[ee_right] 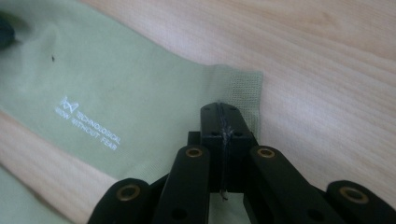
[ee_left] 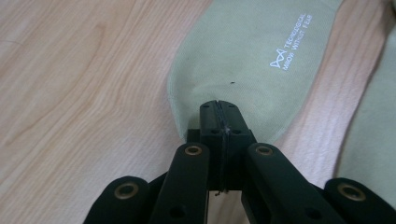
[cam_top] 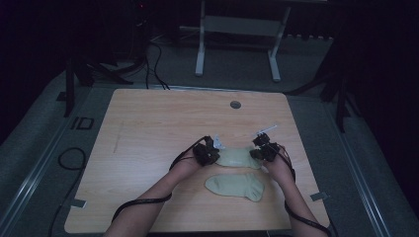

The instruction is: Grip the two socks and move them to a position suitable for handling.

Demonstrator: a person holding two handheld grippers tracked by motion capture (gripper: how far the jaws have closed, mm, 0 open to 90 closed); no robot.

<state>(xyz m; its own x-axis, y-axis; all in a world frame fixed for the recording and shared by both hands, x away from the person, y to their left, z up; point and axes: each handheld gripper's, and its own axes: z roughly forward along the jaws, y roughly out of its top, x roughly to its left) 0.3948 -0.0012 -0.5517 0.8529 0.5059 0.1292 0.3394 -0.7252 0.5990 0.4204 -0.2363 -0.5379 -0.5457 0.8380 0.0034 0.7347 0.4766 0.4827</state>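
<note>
Two pale green socks lie on the wooden table (cam_top: 148, 128). The far sock (cam_top: 238, 158) stretches flat between my two grippers, and the near sock (cam_top: 237, 186) lies just in front of it. My left gripper (cam_top: 213, 157) is shut on the far sock's rounded toe end (ee_left: 247, 60), its tips (ee_left: 218, 105) pressed together over the fabric. My right gripper (cam_top: 257, 153) is shut on the ribbed cuff end of the same sock (ee_right: 116, 93), tips (ee_right: 219, 107) right at the cuff. White lettering on that sock faces up.
An edge of the near sock (ee_left: 373, 130) lies close beside the left gripper. A round grommet hole (cam_top: 235, 104) sits near the table's far edge. A white stand (cam_top: 200, 49) and cables (cam_top: 69, 158) are on the floor beyond and left of the table.
</note>
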